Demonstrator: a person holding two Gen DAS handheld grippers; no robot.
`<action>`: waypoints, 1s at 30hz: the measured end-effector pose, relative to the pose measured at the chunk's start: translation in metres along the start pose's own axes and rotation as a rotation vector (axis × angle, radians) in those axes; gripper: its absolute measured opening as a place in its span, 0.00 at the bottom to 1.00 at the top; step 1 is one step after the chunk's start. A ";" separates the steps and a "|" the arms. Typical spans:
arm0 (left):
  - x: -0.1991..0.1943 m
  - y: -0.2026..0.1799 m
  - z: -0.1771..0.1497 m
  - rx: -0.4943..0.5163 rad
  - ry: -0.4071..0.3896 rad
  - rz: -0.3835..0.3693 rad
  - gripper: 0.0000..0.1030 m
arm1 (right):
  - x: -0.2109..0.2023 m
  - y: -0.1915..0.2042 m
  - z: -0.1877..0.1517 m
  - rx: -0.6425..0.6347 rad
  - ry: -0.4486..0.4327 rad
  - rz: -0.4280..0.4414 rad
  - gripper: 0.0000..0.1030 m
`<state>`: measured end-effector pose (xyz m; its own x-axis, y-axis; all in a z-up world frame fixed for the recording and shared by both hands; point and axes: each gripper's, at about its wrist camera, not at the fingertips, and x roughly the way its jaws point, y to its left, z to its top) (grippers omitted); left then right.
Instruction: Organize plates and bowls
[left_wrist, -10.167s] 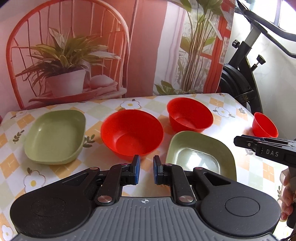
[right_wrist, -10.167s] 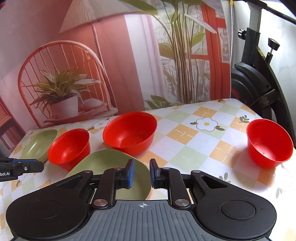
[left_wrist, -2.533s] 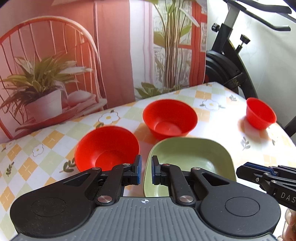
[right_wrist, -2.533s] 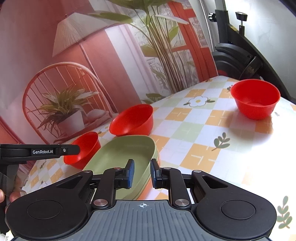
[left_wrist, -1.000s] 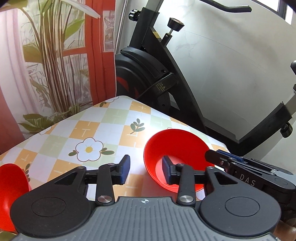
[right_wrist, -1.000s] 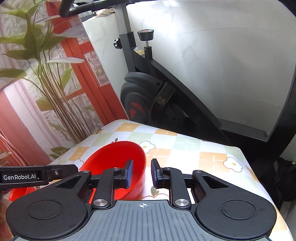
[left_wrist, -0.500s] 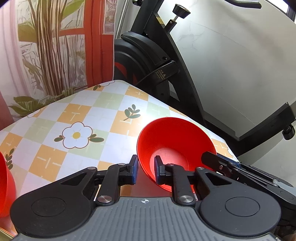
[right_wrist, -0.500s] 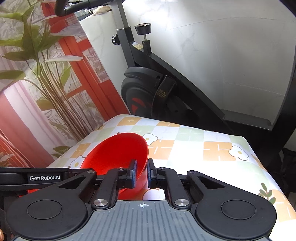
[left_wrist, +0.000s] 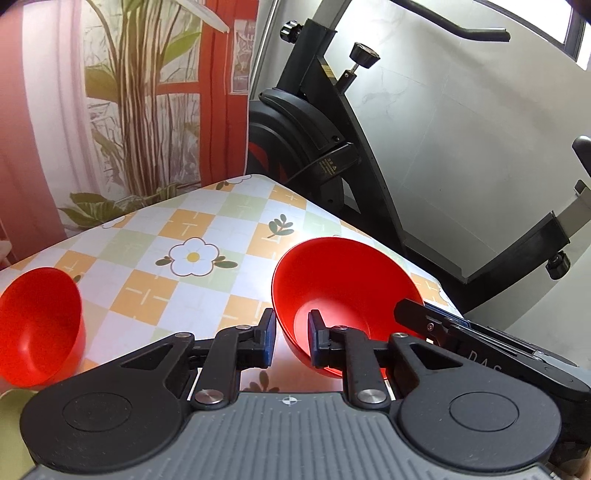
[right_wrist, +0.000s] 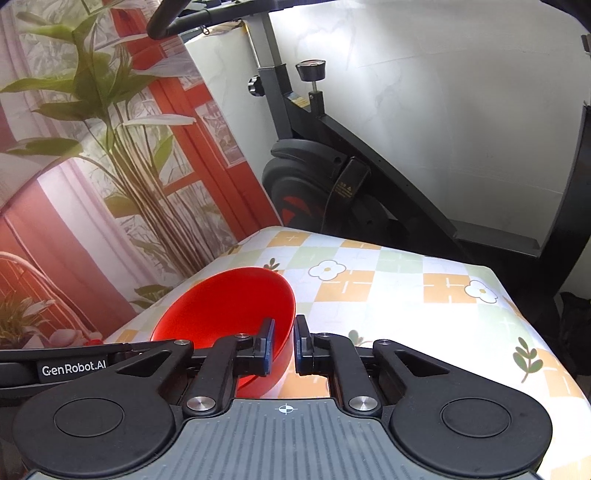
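The sorting looks only partly done, as far as these views go. One red bowl (left_wrist: 343, 295) sits near the far right corner of the bench (left_wrist: 207, 229), at lower centre of the left wrist view, tipped and apparently being lifted. A second red bowl (left_wrist: 38, 325) stands apart at the left edge of that view, and a sliver of a green dish (left_wrist: 11, 424) shows in the lower left corner. Nothing red is nested yet in what can be seen, so stacking the bowls appears to be what remains.

The left claw (left_wrist: 291, 338) is narrowed around the near left rim of the bowl, one finger outside the wall and one inside; it seems to be pinching it, though contact on the outer finger is hard to confirm. The right claw (right_wrist: 283, 345) is nearly closed on the bowl's opposite rim, at lower centre of the right wrist view, the wall clamped between its pads.
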<state>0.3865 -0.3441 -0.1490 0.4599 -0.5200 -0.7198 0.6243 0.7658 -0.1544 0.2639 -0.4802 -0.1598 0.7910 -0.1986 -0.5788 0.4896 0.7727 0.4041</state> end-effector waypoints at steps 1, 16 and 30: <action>-0.007 0.001 -0.002 -0.004 -0.006 0.010 0.19 | -0.005 0.007 -0.001 -0.009 0.002 0.007 0.10; -0.129 0.095 -0.056 -0.189 -0.144 0.135 0.19 | -0.044 0.162 -0.034 -0.254 0.071 0.163 0.10; -0.211 0.181 -0.116 -0.330 -0.190 0.262 0.19 | -0.044 0.274 -0.105 -0.407 0.247 0.309 0.11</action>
<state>0.3291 -0.0518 -0.1033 0.7019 -0.3295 -0.6314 0.2510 0.9441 -0.2136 0.3245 -0.1966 -0.0984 0.7418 0.1825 -0.6453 0.0300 0.9523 0.3037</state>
